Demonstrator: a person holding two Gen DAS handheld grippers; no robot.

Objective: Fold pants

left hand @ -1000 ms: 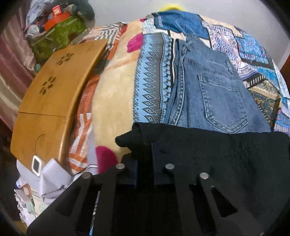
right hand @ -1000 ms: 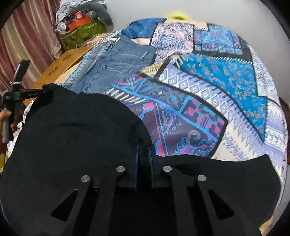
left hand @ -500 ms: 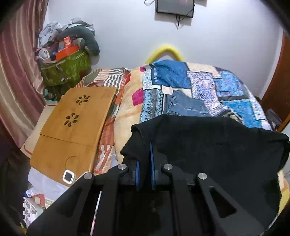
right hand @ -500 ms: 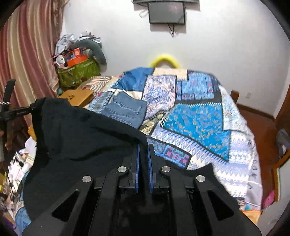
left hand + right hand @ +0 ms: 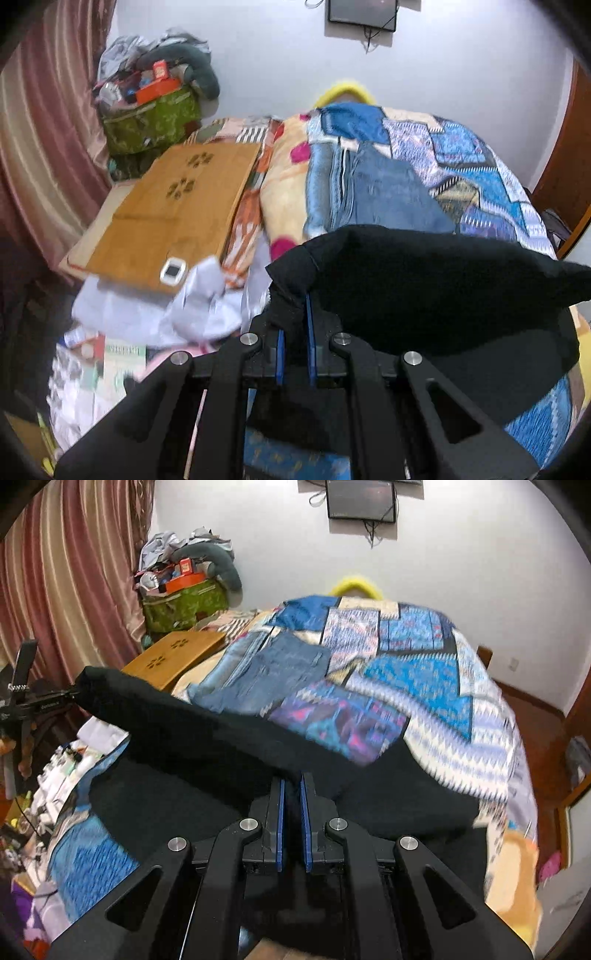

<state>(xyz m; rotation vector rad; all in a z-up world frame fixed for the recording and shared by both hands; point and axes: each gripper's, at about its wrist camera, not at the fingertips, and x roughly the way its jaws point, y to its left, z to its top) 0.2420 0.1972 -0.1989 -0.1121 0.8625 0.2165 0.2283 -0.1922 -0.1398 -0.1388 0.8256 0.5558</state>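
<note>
Black pants (image 5: 424,280) hang stretched between both grippers above the near end of the bed. My left gripper (image 5: 295,310) is shut on one edge of the black pants, cloth bunched between its blue pads. My right gripper (image 5: 291,786) is shut on the other edge of the black pants (image 5: 207,734), which sag in a band to the left gripper (image 5: 55,699) at the far left of the right wrist view. Folded blue jeans (image 5: 384,195) lie flat on the patchwork bedspread (image 5: 480,166) beyond the held cloth; they show also in the right wrist view as blue jeans (image 5: 273,672).
A wooden lap desk (image 5: 177,210) lies left of the bed with a small white device (image 5: 173,271) on its near corner. White cloth and clutter (image 5: 155,314) sit below it. A green bag (image 5: 181,605) piled with things stands by the curtain (image 5: 66,590). A screen (image 5: 360,498) hangs on the wall.
Both grippers rose and drew back from the bed, lifting the black pants with them. The jeans and bedspread now look farther away, and the wall and screen have come into view.
</note>
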